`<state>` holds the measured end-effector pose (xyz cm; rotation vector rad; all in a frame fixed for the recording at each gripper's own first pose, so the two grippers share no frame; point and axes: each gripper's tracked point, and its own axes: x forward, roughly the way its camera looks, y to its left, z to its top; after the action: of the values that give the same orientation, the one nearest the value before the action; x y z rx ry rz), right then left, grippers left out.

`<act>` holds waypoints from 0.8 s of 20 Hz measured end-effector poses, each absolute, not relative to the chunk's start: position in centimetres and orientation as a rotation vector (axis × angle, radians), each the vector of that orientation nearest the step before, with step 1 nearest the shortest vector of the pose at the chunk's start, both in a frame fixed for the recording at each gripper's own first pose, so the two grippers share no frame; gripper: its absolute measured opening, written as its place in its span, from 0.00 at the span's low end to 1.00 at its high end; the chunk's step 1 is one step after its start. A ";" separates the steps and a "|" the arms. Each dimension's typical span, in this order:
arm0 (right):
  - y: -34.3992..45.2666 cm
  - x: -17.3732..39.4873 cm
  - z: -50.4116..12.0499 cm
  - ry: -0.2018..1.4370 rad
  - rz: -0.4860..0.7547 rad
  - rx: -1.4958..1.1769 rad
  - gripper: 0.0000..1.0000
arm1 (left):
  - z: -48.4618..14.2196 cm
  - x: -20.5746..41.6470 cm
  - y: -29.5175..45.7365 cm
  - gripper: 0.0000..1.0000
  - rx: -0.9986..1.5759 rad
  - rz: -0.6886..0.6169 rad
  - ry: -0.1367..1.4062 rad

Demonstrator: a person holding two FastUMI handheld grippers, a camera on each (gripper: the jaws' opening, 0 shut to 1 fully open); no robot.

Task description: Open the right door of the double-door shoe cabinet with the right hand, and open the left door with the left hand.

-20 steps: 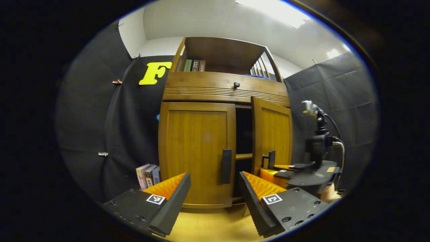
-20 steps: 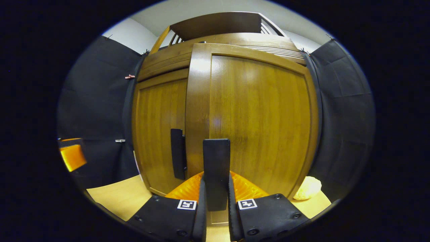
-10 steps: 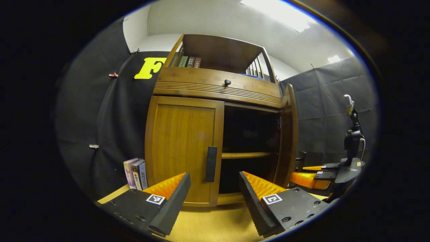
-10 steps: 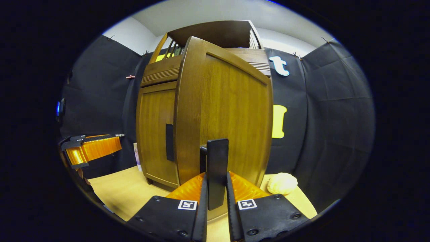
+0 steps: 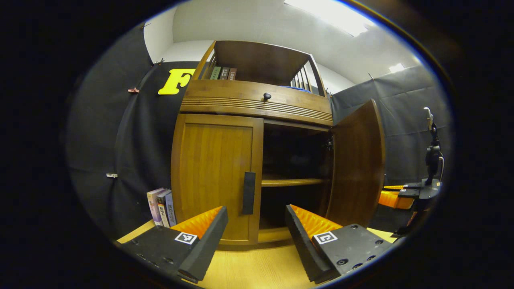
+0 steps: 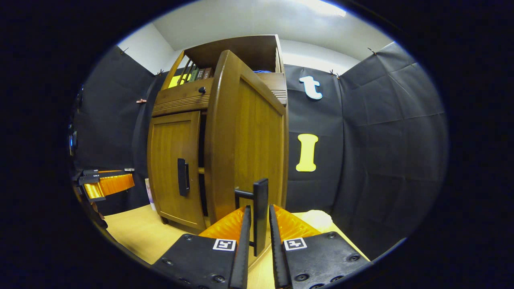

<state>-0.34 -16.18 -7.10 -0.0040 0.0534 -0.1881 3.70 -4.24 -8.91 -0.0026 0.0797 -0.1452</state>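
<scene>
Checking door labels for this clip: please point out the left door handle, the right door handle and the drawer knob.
left door handle [image 5: 249, 193], left gripper view, mid bar.
right door handle [image 6: 260, 208], right gripper view, bar between the tongs.
drawer knob [image 5: 267, 96], left gripper view, knob face.

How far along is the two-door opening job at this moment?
Done: the right door is swung wide, showing the inner shelf. In hand: the right gripper has its jaws shut on the right door handle. Left: the left door is shut flush, its handle untouched; the left gripper sits in front of it, jaws open, not yet on it.
</scene>
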 end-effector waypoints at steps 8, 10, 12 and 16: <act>-19.7 -1.6 -7.1 0.072 -0.221 -0.051 0.24 | -10.2 3.7 -5.0 0.93 -0.021 -0.146 0.101; -20.1 -1.2 -7.2 0.078 -0.217 -0.038 0.24 | -10.2 3.7 -4.7 0.90 -0.028 -0.143 0.103; -20.3 -1.3 -7.2 0.079 -0.220 -0.044 0.33 | -10.2 3.7 -4.2 0.89 -0.023 -0.138 0.106; -21.4 -2.2 -7.2 0.076 -0.258 -0.056 0.24 | -9.9 3.8 -3.7 0.90 -0.007 -0.125 0.096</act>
<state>-2.20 -21.39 -7.23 -0.0563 0.0759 -0.2576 3.79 -3.74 -9.85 -0.0075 0.0959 -0.1253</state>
